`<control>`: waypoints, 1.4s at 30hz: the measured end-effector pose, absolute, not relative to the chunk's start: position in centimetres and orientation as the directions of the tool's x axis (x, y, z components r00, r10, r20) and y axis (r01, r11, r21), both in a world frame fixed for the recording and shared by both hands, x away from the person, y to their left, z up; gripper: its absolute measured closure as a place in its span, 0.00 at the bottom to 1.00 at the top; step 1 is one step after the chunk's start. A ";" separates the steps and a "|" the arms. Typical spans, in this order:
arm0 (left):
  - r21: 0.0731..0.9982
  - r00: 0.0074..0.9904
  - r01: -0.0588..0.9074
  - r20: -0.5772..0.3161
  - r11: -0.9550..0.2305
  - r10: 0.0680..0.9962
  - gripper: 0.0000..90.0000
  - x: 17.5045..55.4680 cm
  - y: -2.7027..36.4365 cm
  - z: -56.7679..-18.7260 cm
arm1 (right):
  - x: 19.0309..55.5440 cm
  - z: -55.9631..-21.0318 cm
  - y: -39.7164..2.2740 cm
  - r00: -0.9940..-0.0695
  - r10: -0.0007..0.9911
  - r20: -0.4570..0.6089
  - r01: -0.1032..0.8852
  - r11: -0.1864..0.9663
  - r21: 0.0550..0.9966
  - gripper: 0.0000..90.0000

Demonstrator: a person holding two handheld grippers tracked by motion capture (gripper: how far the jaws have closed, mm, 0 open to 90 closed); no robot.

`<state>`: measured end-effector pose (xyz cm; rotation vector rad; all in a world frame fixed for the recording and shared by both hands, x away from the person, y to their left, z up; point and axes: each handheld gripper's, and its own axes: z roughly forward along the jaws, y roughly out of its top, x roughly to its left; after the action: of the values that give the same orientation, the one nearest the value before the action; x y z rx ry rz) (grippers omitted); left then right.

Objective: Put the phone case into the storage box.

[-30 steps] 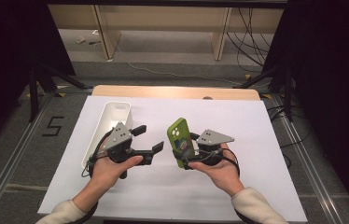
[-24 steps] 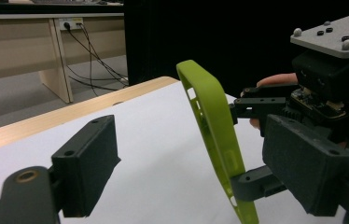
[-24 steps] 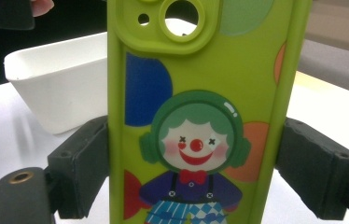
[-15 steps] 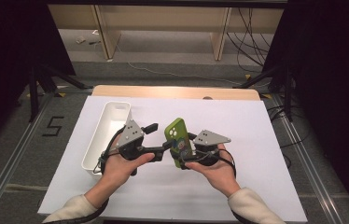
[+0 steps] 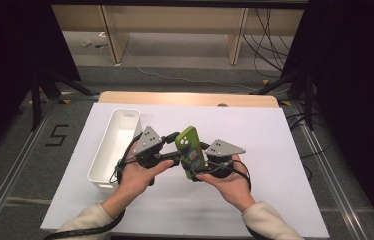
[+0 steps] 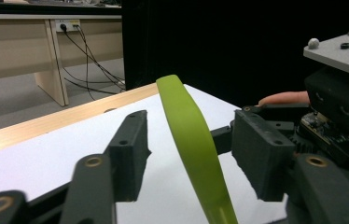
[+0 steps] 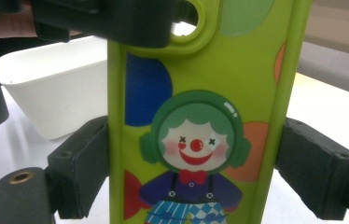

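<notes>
**Green phone case held up between two grippers over the white mat**

The green phone case [image 5: 191, 151] stood almost upright above the middle of the white mat [image 5: 275, 165], its printed back with the clown picture [image 7: 195, 144] turned to the right gripper's camera. The right gripper [image 5: 206, 167] had it across the width: in the right gripper view both black pads sat hard against the case's long edges, one each side, so that was a firm grip. And the left gripper [image 5: 174, 150] was in on it too, coming at the case from the other side. Its jaws had just been closing, and in the left gripper view the thin green edge [image 6: 192, 149] ran up between them, but daylight showed on both sides of it; the pads had not met the case yet, so those jaws were about half open with the case in the gap. Both hands floated close together above the mat. Off to the left lay the long white bin [image 5: 116, 142], lengthwise along the mat's left side, well clear of the case.
</notes>
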<state>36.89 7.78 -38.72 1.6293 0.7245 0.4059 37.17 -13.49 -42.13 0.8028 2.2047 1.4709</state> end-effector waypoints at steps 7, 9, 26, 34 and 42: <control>0.969 0.739 0.246 -0.166 -0.032 0.652 0.62 37.2 7.4 -39.0 | 37.1 -42.2 -13.2 -0.766 0.642 -0.008 0.242 0.300 0.923 0.18; 0.968 0.740 0.251 -0.177 -0.022 0.650 0.65 37.3 7.3 -39.1 | 37.1 -42.1 -13.2 -0.765 0.644 -0.020 0.235 0.308 0.922 0.18; 0.965 0.752 0.261 -0.211 0.013 0.625 0.91 37.1 7.2 -39.2 | 36.9 -42.2 -12.7 -0.760 0.647 -0.068 0.204 0.336 0.919 0.17; 0.965 0.765 0.261 -0.214 0.011 0.607 0.92 37.1 7.4 -39.0 | 37.0 -42.1 -12.8 -0.777 0.627 -0.060 0.205 0.342 0.917 0.13; 0.968 0.791 0.250 -0.211 0.011 0.575 0.92 37.4 9.0 -38.1 | 36.9 -41.9 -13.4 -0.811 0.583 -0.056 0.197 0.361 0.912 0.07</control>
<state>37.37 8.96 -38.07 1.5742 0.6783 0.2866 36.90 -13.40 -41.90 0.6827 2.2577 1.4357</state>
